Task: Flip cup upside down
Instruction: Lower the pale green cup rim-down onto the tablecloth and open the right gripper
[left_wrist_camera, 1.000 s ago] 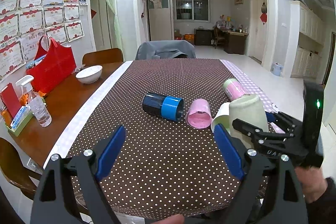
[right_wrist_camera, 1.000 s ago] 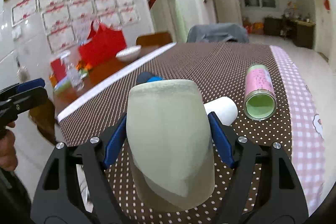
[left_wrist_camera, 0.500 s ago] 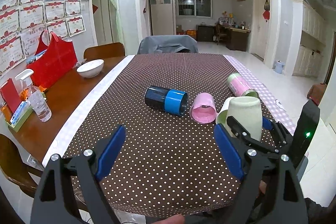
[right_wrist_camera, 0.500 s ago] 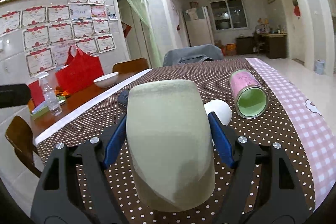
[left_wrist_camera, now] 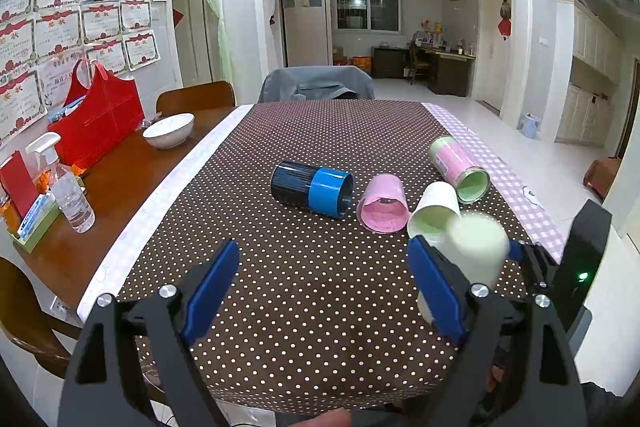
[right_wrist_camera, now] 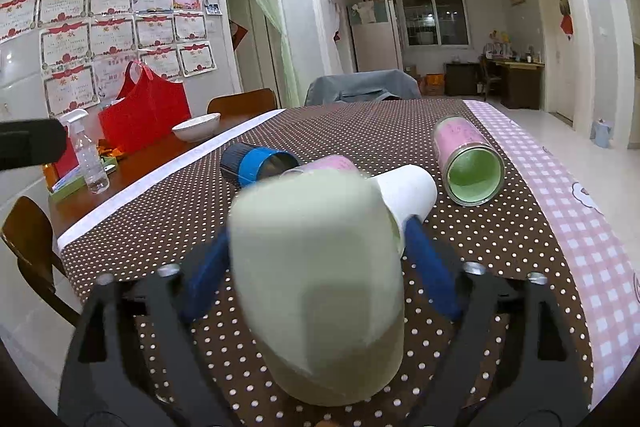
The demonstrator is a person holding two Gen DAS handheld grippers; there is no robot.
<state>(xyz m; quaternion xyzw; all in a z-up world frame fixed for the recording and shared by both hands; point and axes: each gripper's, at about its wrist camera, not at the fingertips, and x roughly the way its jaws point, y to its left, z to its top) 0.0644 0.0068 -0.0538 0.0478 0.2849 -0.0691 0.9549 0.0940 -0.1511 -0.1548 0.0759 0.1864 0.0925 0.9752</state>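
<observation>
At the near right corner of a bench (left_wrist_camera: 280, 307) draped in brown polka-dot cloth, the right gripper (right_wrist_camera: 316, 267) grasps a pale green cup (right_wrist_camera: 320, 279), its blue fingers (right_wrist_camera: 430, 267) pressed against either side of the body. The cup is blurred in both views; the wrist camera shows its closed base pointing away and its wider end toward the lens. Whether the cup rests on the cloth or hangs just above it cannot be told. From the left wrist view the same cup (left_wrist_camera: 476, 251) appears at the right edge of the cloth, partly behind the blue finger pad of the left gripper (left_wrist_camera: 324, 291), which hovers released and empty over the near end of the bench, its jaws spread wide.

Four other containers lie on their sides in a loose row across the middle of the cloth: a black tumbler with a blue band (left_wrist_camera: 312, 187), a pink cup (left_wrist_camera: 384, 209), a white cup (left_wrist_camera: 434, 213) with a green interior just behind the held cup, and a pink-labelled canister with a green inside (left_wrist_camera: 460, 167) nearest the checked pink border. On the bare wood to the left stand a white bowl (left_wrist_camera: 168, 131), a red bag (left_wrist_camera: 96, 119) and a clear spray bottle (left_wrist_camera: 68, 187).
</observation>
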